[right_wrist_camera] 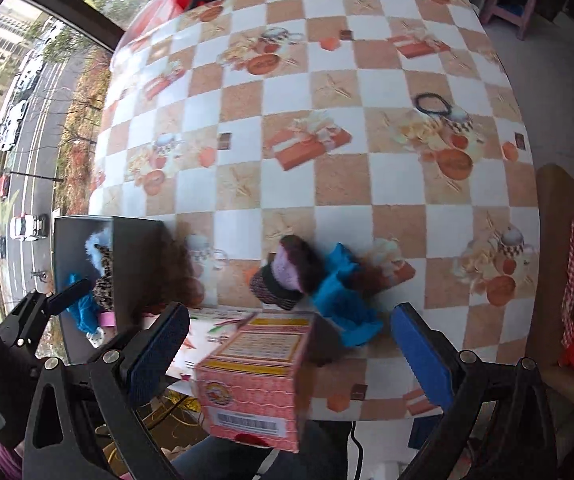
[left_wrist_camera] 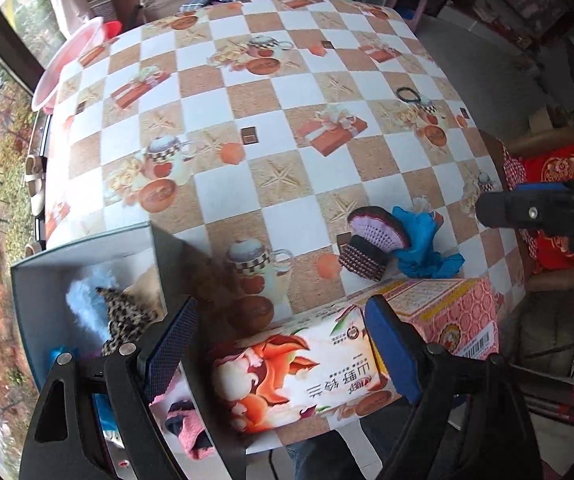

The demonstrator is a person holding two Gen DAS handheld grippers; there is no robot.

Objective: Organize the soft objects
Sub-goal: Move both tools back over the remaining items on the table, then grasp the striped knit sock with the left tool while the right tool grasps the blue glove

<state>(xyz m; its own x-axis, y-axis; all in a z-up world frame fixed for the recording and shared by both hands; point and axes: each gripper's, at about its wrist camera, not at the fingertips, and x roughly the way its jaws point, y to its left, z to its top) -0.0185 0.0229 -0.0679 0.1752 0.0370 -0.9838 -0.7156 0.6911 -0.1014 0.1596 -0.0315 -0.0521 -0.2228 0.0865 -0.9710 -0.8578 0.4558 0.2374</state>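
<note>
While both tongs gape empty (blue pads), left tongs (left_wrist_camera: 283, 344) over tissue pack (left_wrist_camera: 299, 376), right tongs (right_wrist_camera: 287, 348) over pink carton (right_wrist_camera: 255, 380)

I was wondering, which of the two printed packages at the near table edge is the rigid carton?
The pink patterned carton with a barcode; the floral tissue pack beside it is a soft pack with rounded corners.

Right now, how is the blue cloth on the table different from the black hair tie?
The blue cloth is bright, crumpled and bulky; the black hair tie is a thin dark ring lying flat. The blue cloth touches the knitted purple piece near the pink box; the black hair tie lies alone, farther off. Both rest on the checkered table, outside the storage box.
</note>
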